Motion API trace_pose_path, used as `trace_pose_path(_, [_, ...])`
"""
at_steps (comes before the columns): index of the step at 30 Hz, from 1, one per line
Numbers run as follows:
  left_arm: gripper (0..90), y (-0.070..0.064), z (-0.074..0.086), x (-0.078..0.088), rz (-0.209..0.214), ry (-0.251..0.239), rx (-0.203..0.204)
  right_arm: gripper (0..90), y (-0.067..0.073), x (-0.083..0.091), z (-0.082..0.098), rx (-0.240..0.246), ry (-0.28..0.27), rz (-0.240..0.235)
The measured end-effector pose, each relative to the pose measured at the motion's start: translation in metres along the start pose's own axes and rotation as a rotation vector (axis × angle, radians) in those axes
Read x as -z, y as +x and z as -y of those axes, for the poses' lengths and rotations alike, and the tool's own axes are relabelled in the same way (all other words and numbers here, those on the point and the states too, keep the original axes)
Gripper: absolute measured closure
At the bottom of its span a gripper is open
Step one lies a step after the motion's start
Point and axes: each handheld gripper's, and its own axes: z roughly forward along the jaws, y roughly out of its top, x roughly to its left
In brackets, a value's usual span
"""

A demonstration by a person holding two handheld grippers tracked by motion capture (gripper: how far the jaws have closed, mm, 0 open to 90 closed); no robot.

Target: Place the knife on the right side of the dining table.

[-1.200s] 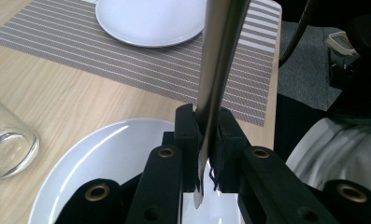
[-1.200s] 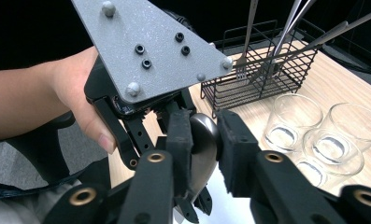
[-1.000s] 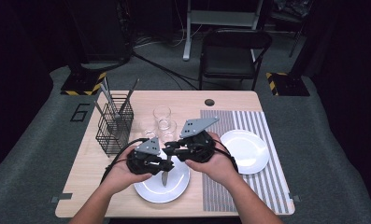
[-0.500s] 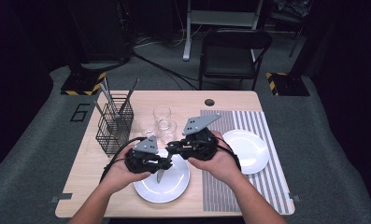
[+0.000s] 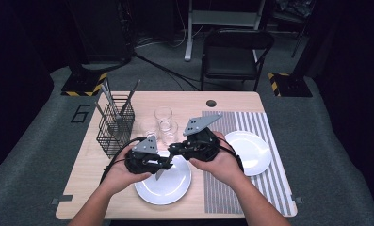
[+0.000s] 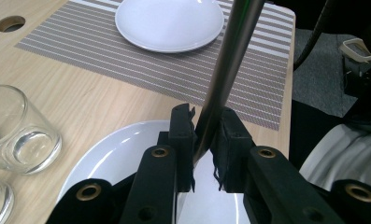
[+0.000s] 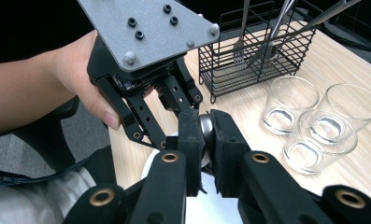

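Polished metal knife (image 6: pixel 230 60) held between matt black plastic claws, above a glossy white plate (image 6: pixel 113 163). Pale wood-grain worktop (image 6: pixel 103 98) with a woven striped mat (image 6: pixel 183 65). Clear smooth glasses (image 7: pixel 314 116); black wire basket (image 7: pixel 253 51).

— What did the right gripper (image 7: pixel 204 140) have between its jaws?
— The rounded end of a metal utensil (image 7: pixel 205 127); the pads pressed on it from both sides, having just been closing.
— And beyond it?
— The left gripper (image 7: pixel 183 109), held in a hand (image 7: pixel 82 79), faced it just above a white plate (image 7: pixel 211 205). Three glasses (image 7: pixel 323 128) stood near a black wire basket (image 7: pixel 253 51) of cutlery.
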Motion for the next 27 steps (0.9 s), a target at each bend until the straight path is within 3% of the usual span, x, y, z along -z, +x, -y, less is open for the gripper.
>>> trace_pose_path(19, [77.3,0.0007,0.0015,0.0002,-0.005,-0.032,0.02,83.9,-0.0011,0.0012,-0.0027,-0.008,0.001,0.003])
trace_pose_path(27, [69.1,0.0042,0.0055,-0.0029,-0.022,-0.033,0.027,83.9,-0.0012,0.0039,-0.0063,-0.01,0.001,0.016])
